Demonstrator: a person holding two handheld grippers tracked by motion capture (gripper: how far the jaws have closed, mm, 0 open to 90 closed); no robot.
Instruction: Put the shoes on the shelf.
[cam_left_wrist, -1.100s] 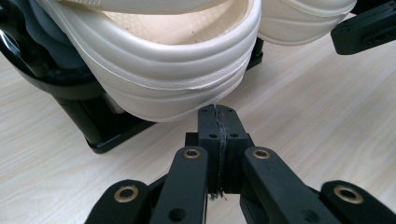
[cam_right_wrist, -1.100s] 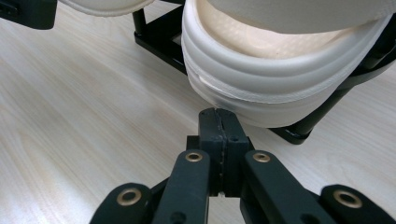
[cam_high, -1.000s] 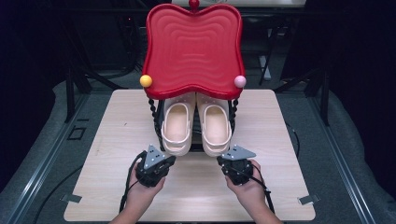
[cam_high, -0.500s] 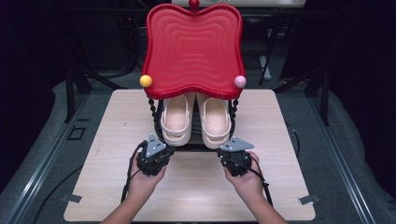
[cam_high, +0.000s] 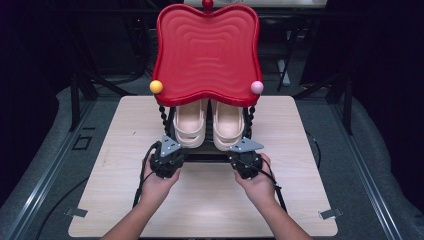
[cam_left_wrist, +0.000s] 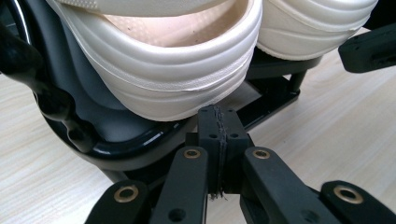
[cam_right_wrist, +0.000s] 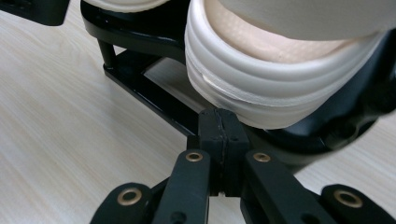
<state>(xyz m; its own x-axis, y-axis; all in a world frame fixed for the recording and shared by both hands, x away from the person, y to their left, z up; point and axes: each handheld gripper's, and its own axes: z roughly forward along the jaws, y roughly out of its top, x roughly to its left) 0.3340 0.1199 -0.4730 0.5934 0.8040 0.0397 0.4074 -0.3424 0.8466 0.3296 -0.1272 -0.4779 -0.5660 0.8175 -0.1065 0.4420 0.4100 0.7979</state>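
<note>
Now cream shoes on black rack, heels just beyond both pressed-together hand-held grippers: left, right.

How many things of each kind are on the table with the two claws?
Cream shoes: 2
Black rack with red tray top: 1
Coloured balls on the tray: 3
Claws, both shut: 2
Total: 8
</note>
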